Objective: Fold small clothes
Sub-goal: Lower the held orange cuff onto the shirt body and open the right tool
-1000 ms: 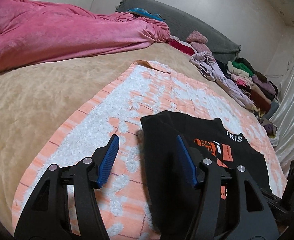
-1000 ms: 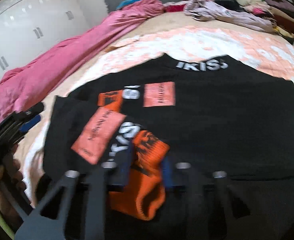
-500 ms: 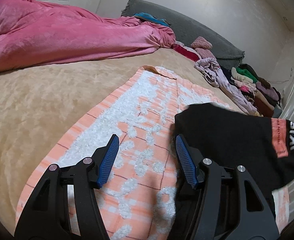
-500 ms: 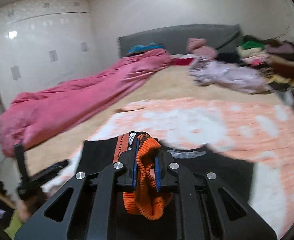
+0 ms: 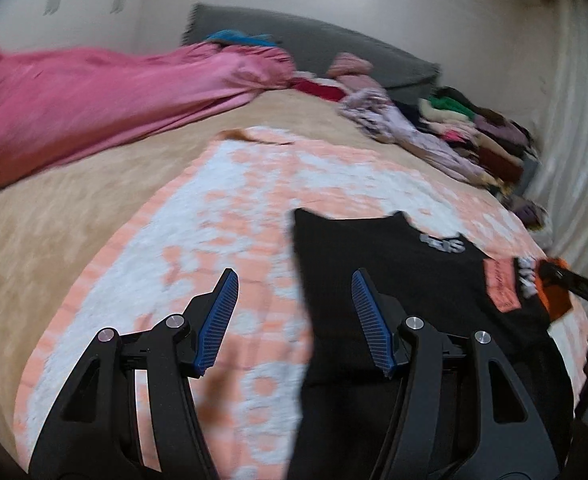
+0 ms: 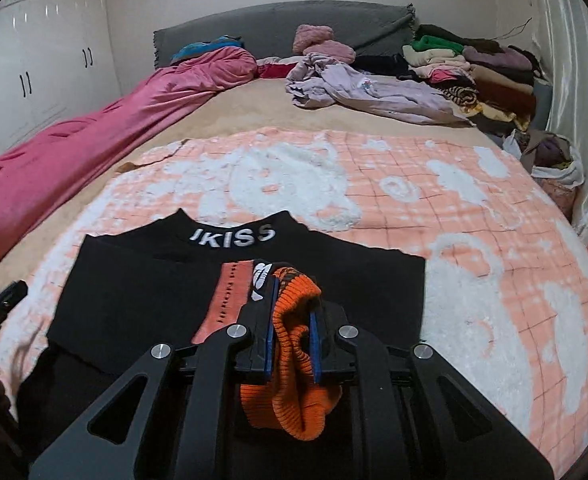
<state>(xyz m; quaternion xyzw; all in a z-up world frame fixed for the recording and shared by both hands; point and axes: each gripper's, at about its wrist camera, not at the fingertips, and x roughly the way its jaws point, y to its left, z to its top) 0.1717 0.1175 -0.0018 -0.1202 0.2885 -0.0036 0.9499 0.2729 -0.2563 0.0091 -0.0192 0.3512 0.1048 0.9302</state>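
Note:
A small black sweater point(image 6: 141, 292) with white "IKISS" lettering on its collar lies on an orange-and-white blanket point(image 6: 474, 240). It also shows in the left wrist view point(image 5: 406, 272). My right gripper point(image 6: 291, 300) is shut on the sweater's orange ribbed cuff point(image 6: 294, 364), which bunches between the blue pads, with a sleeve lying across the body. The cuff shows in the left wrist view point(image 5: 556, 296). My left gripper point(image 5: 294, 308) is open and empty, just above the sweater's left edge, its right finger point(image 5: 370, 320) over the black cloth.
A pink bedcover point(image 6: 93, 128) runs along the left of the bed. A lilac garment point(image 6: 374, 88) and a stack of folded clothes point(image 6: 474, 68) lie at the far right by a grey headboard point(image 6: 277, 28). A curtain point(image 6: 574, 80) hangs at the right.
My right gripper has carried the orange cuff and sleeve across the sweater's body and lowered it. The sweater lies flat again. My left gripper stays open and has shifted.

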